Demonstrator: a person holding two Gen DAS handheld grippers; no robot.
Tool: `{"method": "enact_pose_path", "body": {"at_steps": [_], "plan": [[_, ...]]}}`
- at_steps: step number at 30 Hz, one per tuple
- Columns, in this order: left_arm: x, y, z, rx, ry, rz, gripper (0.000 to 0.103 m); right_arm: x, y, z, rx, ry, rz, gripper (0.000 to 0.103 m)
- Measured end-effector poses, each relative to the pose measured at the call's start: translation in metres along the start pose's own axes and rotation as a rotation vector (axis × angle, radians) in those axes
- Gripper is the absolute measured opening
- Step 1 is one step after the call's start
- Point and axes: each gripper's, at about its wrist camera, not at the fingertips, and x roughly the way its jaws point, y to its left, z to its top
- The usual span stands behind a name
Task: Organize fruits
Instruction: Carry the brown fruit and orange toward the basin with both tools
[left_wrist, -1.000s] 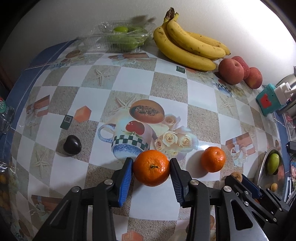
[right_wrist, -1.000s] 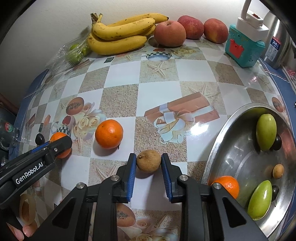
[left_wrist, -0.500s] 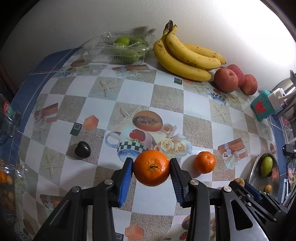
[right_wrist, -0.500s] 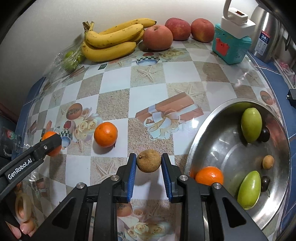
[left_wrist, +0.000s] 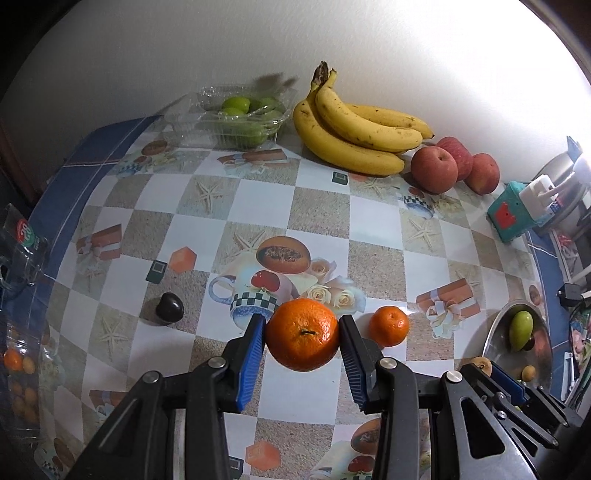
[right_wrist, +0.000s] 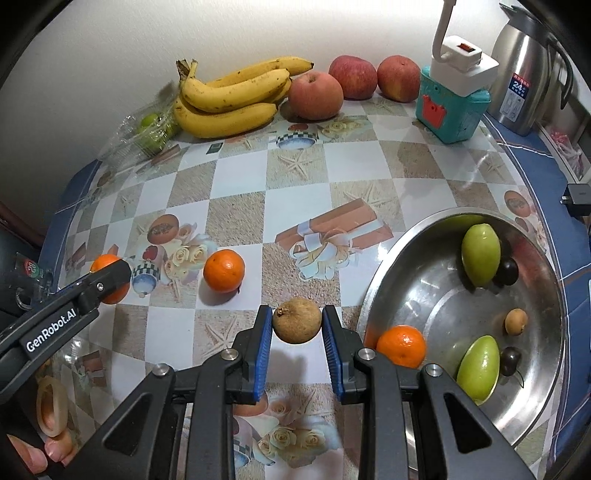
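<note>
**A:** What did each hand-held gripper have at that moment?

**B:** The left hand-held gripper (left_wrist: 302, 334) was clamped on a mandarin (left_wrist: 302, 334), its blue pads pressed to the fruit's two sides, held off the table (left_wrist: 325, 206). The right hand-held gripper (right_wrist: 297, 326) was clenched on a small brown round fruit (right_wrist: 297, 320), possibly a longan, also clear of the table.

**A:** And where did those fruits need to go?

**B:** My judgement was the steel bowl (right_wrist: 391, 266) at the table's right edge, since it already held a mandarin (right_wrist: 401, 346), two green mangoes (right_wrist: 481, 254), dark plums and a small brown fruit (right_wrist: 516, 322). From the right hand-held gripper the bowl lay just to the right, its rim close beside the fingers. From the left one it sat well off to the right.

**A:** So the right hand was nearer?

**B:** Clearly. The left had to cross the right hand-held gripper's side to reach the bowl, so I would expect the right to drop first.

**A:** Anything in the way?

**B:** A second loose mandarin (right_wrist: 224, 270) sat on the table between the two grippers, and a dark plum (left_wrist: 169, 308) lay toward the left edge. Along the back edge stood bananas (right_wrist: 232, 99), three apples (right_wrist: 315, 95), a clear box of green fruit (left_wrist: 243, 114), a teal toy (right_wrist: 452, 107) and a steel flask (right_wrist: 522, 74), all well apart from the path.
</note>
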Motion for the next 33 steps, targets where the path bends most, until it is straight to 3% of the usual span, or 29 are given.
{"method": "enact_pose_path", "body": {"at_steps": [26, 33], "plan": [[-0.019, -0.072, -0.017, 0.154, -0.027, -0.088, 0.043, -0.031, -0.077, 0.0, 0.181, -0.044, -0.065, 0.028], [-0.023, -0.102, -0.028, 0.234, -0.034, -0.105, 0.043, -0.036, -0.101, -0.003, 0.242, -0.048, -0.073, 0.029]]}}
